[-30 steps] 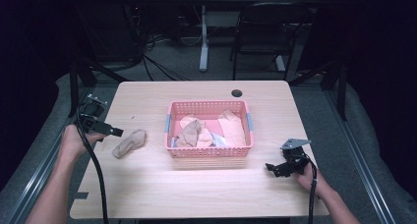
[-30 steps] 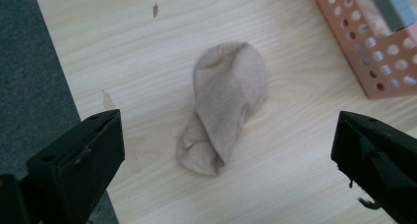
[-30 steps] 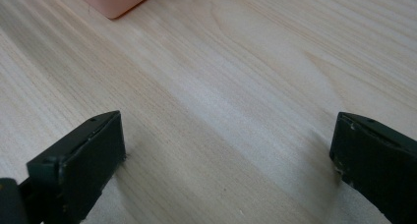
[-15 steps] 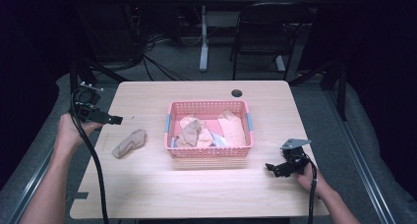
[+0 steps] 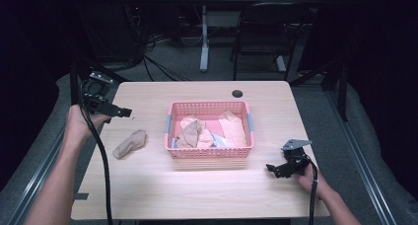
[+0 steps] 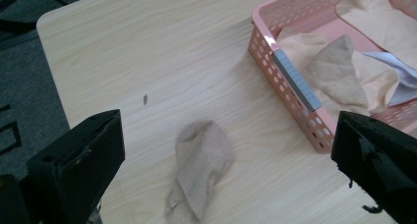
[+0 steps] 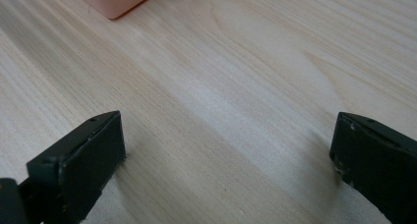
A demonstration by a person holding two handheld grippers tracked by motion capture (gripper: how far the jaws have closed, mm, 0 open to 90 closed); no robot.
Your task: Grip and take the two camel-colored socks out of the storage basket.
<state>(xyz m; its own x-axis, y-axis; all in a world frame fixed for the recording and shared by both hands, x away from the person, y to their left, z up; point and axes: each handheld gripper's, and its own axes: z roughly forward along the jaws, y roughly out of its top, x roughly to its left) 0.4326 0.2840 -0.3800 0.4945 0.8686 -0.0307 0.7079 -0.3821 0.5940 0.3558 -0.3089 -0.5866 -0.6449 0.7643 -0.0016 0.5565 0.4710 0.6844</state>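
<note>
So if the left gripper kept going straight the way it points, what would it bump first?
Probably the tan sock lying on the table. It sits between the open left gripper's jaws; depth is uncertain.

You see the surface [image 5: 197, 185] lit brightly from above in the high view, while the room around it falls to near black. A soft shadow lies along the near side of the basket [image 5: 209, 151]. In the right gripper view, a pale sheen sits on the wood between the fingers [image 7: 74, 160], whose edges are softly blurred. The left gripper view is evenly lit and fairly sharp.
</note>
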